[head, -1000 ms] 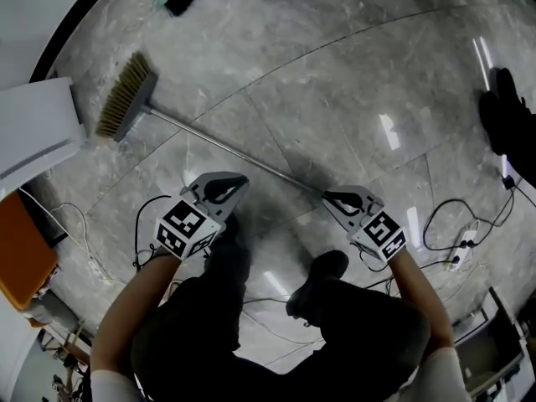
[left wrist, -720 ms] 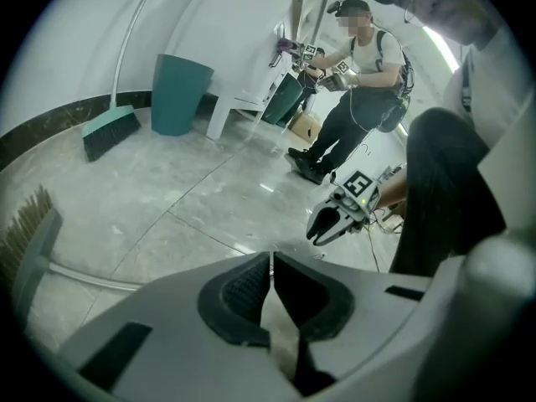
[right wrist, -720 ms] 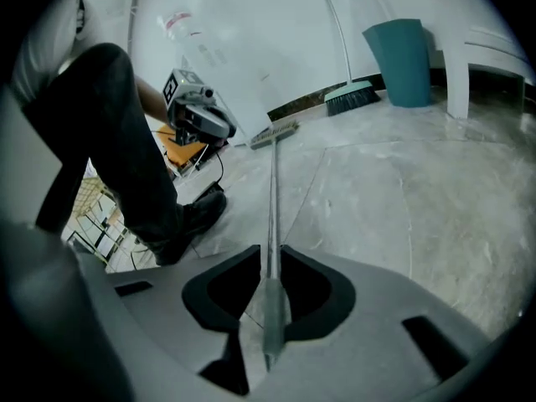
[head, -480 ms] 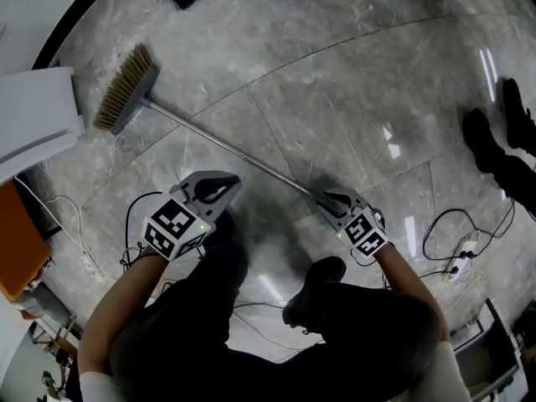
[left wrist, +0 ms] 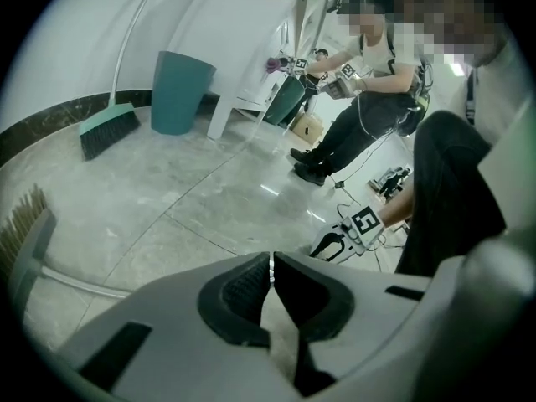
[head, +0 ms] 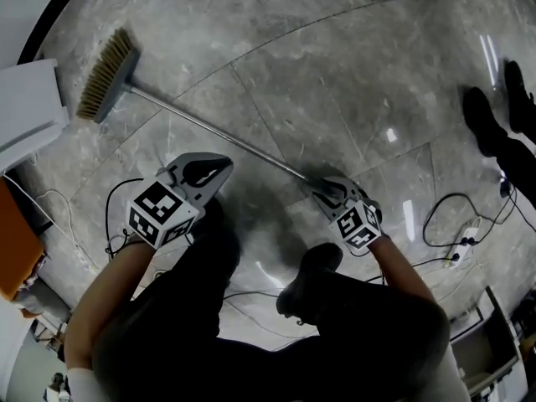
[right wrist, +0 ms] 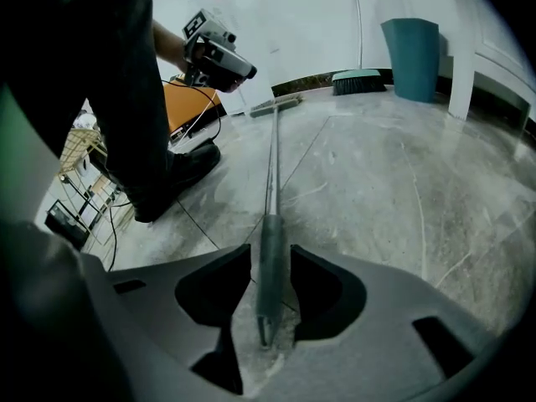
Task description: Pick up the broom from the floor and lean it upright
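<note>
The broom lies flat on the grey marble floor, its straw head (head: pixel 105 75) at the upper left and its metal handle (head: pixel 209 134) running down to the right. My right gripper (head: pixel 325 189) is low over the handle's end. In the right gripper view the grey grip (right wrist: pixel 270 249) lies between the jaws with a thin gap on each side. The jaws have just been opening, and the right gripper (right wrist: pixel 270 262) is open around the grip. My left gripper (head: pixel 205 171) hovers beside the handle's middle, shut and holding nothing (left wrist: pixel 270 275). The broom head (left wrist: pixel 21 241) shows at that view's left.
A teal bin (left wrist: pixel 180 90) and a teal broom (left wrist: pixel 109 128) stand by the wall. White furniture (head: pixel 29 111) sits next to the broom head. Cables (head: pixel 456 233) trail on the floor at the right. Another person's shoes (head: pixel 494 132) are at the far right. My own shoe (head: pixel 314 266) is just below the right gripper.
The right gripper has sunk to the floor at the handle's end and its jaws have spread around the grip. The left gripper has stayed about where it was.
</note>
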Tool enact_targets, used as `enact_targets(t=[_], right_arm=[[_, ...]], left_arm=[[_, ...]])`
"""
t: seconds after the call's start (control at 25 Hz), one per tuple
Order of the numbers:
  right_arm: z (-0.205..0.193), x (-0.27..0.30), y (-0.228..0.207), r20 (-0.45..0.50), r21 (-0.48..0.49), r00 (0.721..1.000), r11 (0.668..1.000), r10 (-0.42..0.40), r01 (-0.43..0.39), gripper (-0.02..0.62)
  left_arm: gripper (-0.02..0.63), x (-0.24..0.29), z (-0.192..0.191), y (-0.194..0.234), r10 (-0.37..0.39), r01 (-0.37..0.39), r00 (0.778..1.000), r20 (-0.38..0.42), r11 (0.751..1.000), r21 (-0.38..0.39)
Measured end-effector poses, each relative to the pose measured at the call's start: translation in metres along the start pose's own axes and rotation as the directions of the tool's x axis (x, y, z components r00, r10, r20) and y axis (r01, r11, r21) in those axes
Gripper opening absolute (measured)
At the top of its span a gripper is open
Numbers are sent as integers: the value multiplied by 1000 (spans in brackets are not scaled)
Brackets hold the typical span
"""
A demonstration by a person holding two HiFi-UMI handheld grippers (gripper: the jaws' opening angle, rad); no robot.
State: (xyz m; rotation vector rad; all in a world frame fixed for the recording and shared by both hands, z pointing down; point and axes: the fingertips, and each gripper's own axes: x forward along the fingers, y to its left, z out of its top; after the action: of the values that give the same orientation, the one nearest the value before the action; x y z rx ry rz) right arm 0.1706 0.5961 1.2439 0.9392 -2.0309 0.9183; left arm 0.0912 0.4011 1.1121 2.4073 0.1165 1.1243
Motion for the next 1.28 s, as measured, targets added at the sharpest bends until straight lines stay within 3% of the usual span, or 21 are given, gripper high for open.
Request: enact_targets(t=[0.16, 0.36, 0.48, 0.68, 0.8, 1.04, 1.28], right_arm=[[-10, 5, 5, -14, -11, 1000, 1000, -14, 14, 149], [-18, 9, 1, -8, -68, 996, 994, -89, 88, 149], [-18, 10, -3, 8, -96, 989, 985, -146, 146, 95], [-13, 0, -9, 3, -18, 996, 996, -92, 92, 86], [4, -18, -20, 36, -27, 994, 994, -101, 102, 86], [43, -62, -33, 82, -53, 992, 993, -98, 102, 86], [90, -109, -40, 84, -67, 991, 992, -104, 110, 87]], left_arm=[[12, 9, -7, -20, -52, 53, 996, -76, 999, 12], [12, 18, -9, -28, -69, 73, 992, -105, 997, 32], [12, 20, -9, -28, -68, 73, 992, -108, 996, 49], [12, 18, -3, -21, -47, 52, 997, -69, 996, 76], [12, 13, -3, -17, -49, 53, 996, -79, 997, 54], [11, 10, 8, -17, -54, 55, 998, -17, 998, 43], [12, -22, 44, -25, -28, 31, 997, 72, 998, -50]])
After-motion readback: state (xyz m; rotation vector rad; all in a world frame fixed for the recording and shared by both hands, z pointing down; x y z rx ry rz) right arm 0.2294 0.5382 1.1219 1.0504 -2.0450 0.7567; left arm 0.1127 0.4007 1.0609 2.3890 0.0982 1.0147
